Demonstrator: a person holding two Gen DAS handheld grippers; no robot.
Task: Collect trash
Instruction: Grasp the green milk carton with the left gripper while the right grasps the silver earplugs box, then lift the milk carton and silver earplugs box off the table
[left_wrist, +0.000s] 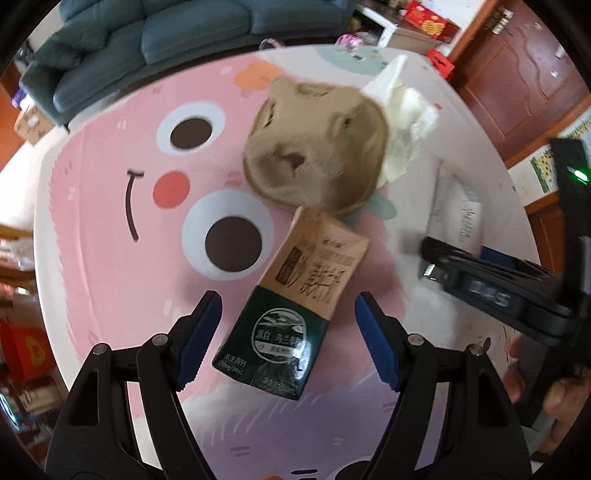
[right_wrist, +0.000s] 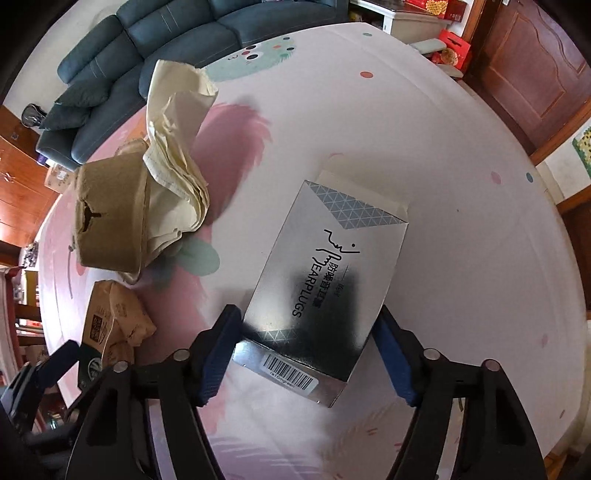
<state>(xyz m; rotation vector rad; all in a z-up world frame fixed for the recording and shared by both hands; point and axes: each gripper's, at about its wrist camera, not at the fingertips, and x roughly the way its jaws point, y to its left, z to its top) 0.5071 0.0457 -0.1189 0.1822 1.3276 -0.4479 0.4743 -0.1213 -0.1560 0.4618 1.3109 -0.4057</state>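
Left claw (left_wrist: 288, 332) hangs wide open over the milk carton (left_wrist: 291, 306) – carton sits between the fingers, not touched. Right claw (right_wrist: 306, 354) is open too, its pads flanking the silver earplug box (right_wrist: 325, 273). Further back, the tan hat (left_wrist: 314, 147) and crumpled paper (right_wrist: 177, 166) lie on the mat (left_wrist: 110, 221).

"EARPLUGS" on silver box (right_wrist: 325, 266)

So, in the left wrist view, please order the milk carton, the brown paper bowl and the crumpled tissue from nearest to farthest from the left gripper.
1. Milk carton: between the open fingers of the left gripper.
2. Brown paper bowl: just beyond the carton, centre.
3. Crumpled tissue: behind the bowl, to its right.
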